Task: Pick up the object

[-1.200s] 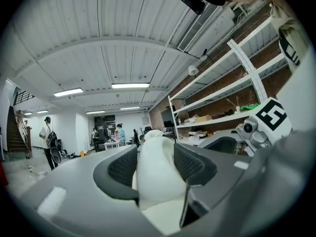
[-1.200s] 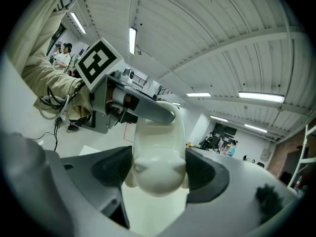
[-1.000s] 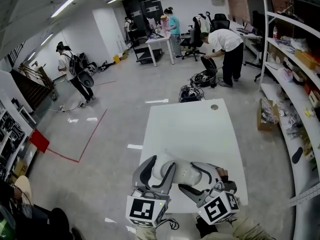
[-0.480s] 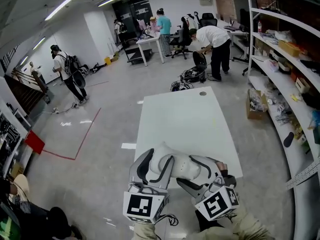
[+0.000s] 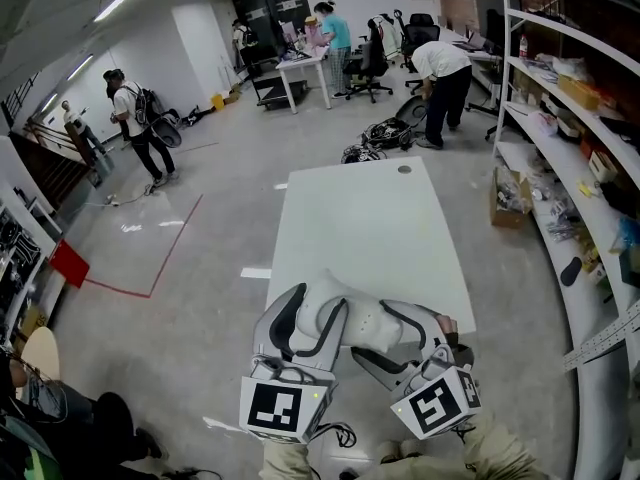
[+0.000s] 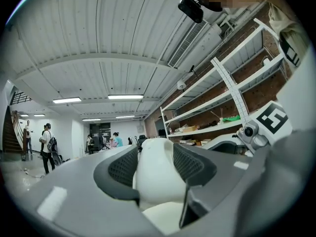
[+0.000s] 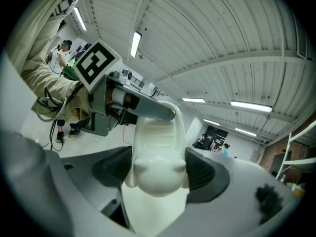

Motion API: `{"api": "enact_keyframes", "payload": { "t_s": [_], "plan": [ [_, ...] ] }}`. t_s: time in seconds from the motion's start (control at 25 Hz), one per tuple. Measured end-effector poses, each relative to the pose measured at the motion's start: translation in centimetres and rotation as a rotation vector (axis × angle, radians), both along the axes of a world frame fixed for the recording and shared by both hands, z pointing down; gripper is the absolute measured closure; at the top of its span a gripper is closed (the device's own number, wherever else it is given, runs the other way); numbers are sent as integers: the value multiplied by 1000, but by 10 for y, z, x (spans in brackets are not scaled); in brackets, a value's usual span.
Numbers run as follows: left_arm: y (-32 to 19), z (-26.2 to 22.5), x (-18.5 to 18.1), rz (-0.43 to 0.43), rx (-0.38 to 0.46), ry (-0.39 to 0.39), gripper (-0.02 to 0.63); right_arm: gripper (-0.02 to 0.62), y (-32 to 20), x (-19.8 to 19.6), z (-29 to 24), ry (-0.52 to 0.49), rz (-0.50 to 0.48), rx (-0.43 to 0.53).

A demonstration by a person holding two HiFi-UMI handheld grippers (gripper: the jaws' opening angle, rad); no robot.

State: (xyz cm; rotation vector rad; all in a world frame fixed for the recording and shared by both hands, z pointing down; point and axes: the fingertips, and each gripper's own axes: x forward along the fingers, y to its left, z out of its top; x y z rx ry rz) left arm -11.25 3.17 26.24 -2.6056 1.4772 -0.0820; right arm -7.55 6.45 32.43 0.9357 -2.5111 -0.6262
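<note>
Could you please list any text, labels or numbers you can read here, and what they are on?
None readable.
Left cube, right cube: black-and-white square patterns, no words.
Object: no print visible.
Shelf goods: too small to read.

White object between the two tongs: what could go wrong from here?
1. The white object looks smooth and rounded; it might slip from the left tongs or right tongs.
2. It is by the table's near edge, so a drop could reach the floor.
</note>
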Motion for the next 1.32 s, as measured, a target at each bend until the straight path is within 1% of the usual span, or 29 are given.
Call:
{"api": "enact_keyframes", "payload": {
  "t_s": [0.2, 0.4, 0.64, 0.88, 1.32],
  "plan": [
    [15, -10, 11, -6, 6, 6, 376, 242, 16, 11, -10, -10, -4, 5],
    [27, -21, 32, -2, 24, 3, 376, 242, 26, 31, -18, -29, -9, 13],
    [31, -34, 42, 10, 44, -14, 377, 242, 30, 40, -31, -38, 5, 40],
    [31, -35, 61, 16, 58, -24, 377, 242, 29, 59, -31, -41, 16, 55],
    [29, -40, 66, 17, 66, -27, 377, 242, 27, 62, -35, -46, 18, 63]
  ]
}}
